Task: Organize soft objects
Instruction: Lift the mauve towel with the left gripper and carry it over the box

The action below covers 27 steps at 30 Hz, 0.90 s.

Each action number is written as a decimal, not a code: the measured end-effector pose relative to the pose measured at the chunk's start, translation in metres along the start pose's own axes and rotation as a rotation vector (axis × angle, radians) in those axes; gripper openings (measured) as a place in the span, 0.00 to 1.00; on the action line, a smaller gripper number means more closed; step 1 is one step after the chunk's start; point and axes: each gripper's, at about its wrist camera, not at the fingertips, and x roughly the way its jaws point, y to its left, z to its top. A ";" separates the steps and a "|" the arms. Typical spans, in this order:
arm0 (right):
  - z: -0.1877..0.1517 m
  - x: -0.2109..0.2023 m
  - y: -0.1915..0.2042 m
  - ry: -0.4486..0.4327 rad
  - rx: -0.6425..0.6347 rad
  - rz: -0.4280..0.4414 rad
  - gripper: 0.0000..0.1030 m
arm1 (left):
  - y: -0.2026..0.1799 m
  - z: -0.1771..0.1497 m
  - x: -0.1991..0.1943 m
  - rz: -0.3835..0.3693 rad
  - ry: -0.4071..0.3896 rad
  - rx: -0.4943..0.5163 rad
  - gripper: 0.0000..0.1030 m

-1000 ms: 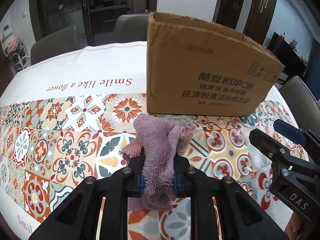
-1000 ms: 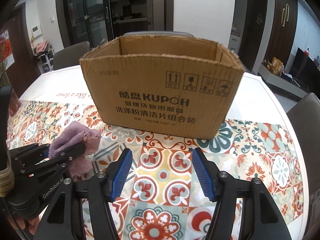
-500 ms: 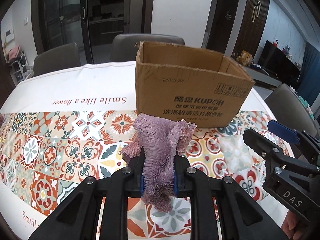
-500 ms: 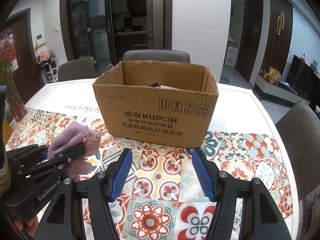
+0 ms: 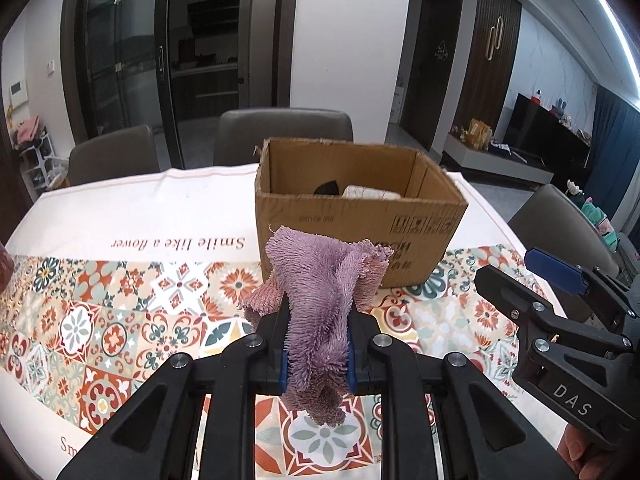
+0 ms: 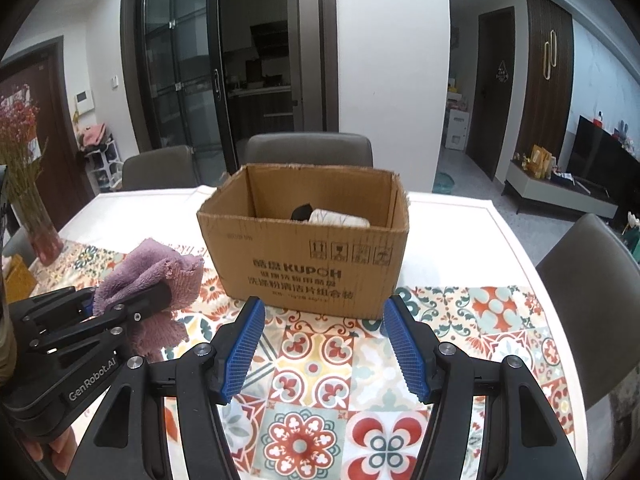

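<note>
The left gripper [image 5: 316, 354] is clenched on a purple shaggy cloth [image 5: 320, 300], pinched across its middle and held above the patterned tablecloth [image 5: 120, 320]. The cloth's long axis runs 12 to 6 o'clock, one crumpled end rising toward the cardboard box [image 5: 360, 216], the other dangling below the pads. The right gripper [image 6: 324, 344] stands released, blue pads apart and empty, at 3 o'clock from the cloth. The open box sits at 12 o'clock, with a dark item and a pale item inside.
</note>
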 end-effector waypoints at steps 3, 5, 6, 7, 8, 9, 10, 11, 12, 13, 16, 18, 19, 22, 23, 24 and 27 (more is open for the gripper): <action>0.005 -0.006 -0.002 -0.021 0.002 0.000 0.61 | -0.004 0.006 -0.006 -0.002 -0.020 0.006 0.20; 0.009 -0.010 -0.005 -0.034 0.002 -0.002 0.61 | -0.007 0.010 -0.009 -0.003 -0.033 0.010 0.20; 0.012 -0.011 -0.005 -0.039 0.003 -0.001 0.61 | -0.008 0.012 -0.010 -0.004 -0.039 0.012 0.20; 0.014 -0.013 -0.006 -0.045 0.003 -0.001 0.61 | -0.009 0.015 -0.012 -0.006 -0.046 0.013 0.20; 0.016 -0.014 -0.007 -0.050 0.003 -0.002 0.61 | -0.011 0.017 -0.013 -0.007 -0.051 0.014 0.20; 0.018 -0.015 -0.007 -0.054 0.003 -0.001 0.61 | -0.012 0.019 -0.014 -0.008 -0.057 0.016 0.20; 0.020 -0.017 -0.008 -0.060 0.005 -0.001 0.61 | -0.014 0.022 -0.015 -0.009 -0.064 0.018 0.20; 0.023 -0.018 -0.009 -0.065 0.006 -0.002 0.61 | -0.015 0.024 -0.016 -0.009 -0.070 0.019 0.20; 0.024 -0.019 -0.010 -0.070 0.007 -0.004 0.61 | -0.016 0.026 -0.016 -0.010 -0.075 0.021 0.20; 0.026 -0.020 -0.012 -0.076 0.009 -0.004 0.61 | -0.017 0.029 -0.017 -0.013 -0.083 0.023 0.20; 0.032 -0.021 -0.014 -0.091 0.011 -0.006 0.61 | -0.022 0.039 -0.018 -0.018 -0.101 0.034 0.20; 0.036 -0.022 -0.016 -0.101 0.011 -0.007 0.61 | -0.025 0.045 -0.017 -0.020 -0.113 0.041 0.20; 0.038 -0.023 -0.017 -0.106 0.012 -0.009 0.61 | -0.026 0.048 -0.017 -0.021 -0.117 0.044 0.20; 0.046 -0.023 -0.020 -0.121 0.017 -0.012 0.61 | -0.030 0.057 -0.016 -0.024 -0.135 0.056 0.20; 0.048 -0.024 -0.021 -0.128 0.019 -0.014 0.61 | -0.031 0.059 -0.016 -0.025 -0.138 0.059 0.20; 0.051 -0.024 -0.023 -0.134 0.020 -0.016 0.61 | -0.033 0.064 -0.015 -0.026 -0.146 0.065 0.20; 0.058 -0.024 -0.026 -0.148 0.023 -0.025 0.61 | -0.037 0.072 -0.014 -0.027 -0.163 0.079 0.20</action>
